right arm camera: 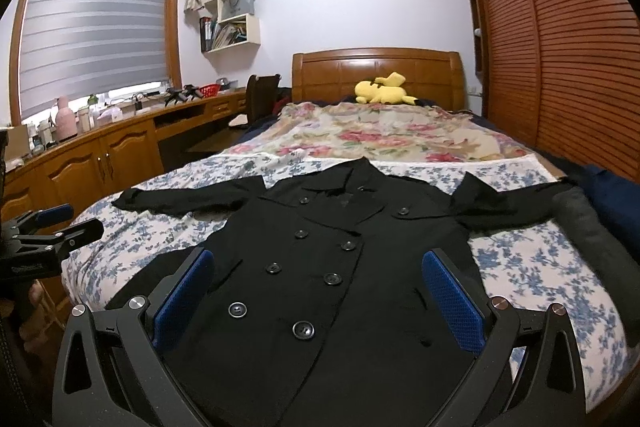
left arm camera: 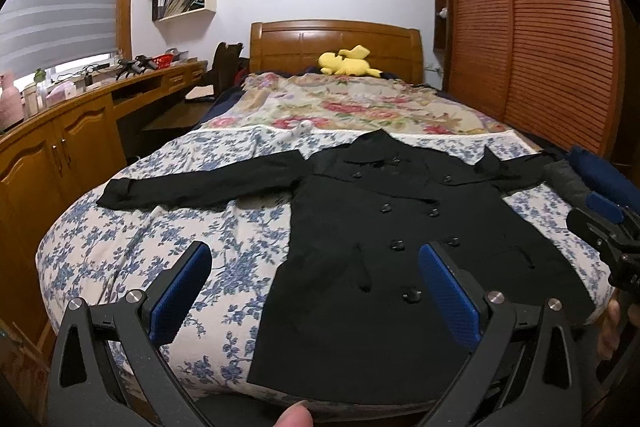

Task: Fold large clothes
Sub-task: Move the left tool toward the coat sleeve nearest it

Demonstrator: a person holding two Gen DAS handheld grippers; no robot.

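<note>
A black double-breasted coat [left arm camera: 384,227] lies flat, front up, on the bed's blue-flowered sheet [left arm camera: 168,227], both sleeves spread out to the sides. It also shows in the right wrist view [right arm camera: 320,267]. My left gripper [left arm camera: 316,267] is open and empty, held above the coat's lower left hem. My right gripper [right arm camera: 318,271] is open and empty, held above the coat's lower front. Each gripper shows at the edge of the other's view: the right one [left arm camera: 608,227], the left one [right arm camera: 48,231].
A red-flowered blanket [left arm camera: 352,103] and a yellow plush toy [left arm camera: 348,61] lie near the wooden headboard [left arm camera: 336,43]. A grey and blue bundle [right arm camera: 588,227] lies at the bed's right edge. A wooden desk [left arm camera: 80,119] runs along the left; slatted wardrobe doors [left arm camera: 540,27] stand at the right.
</note>
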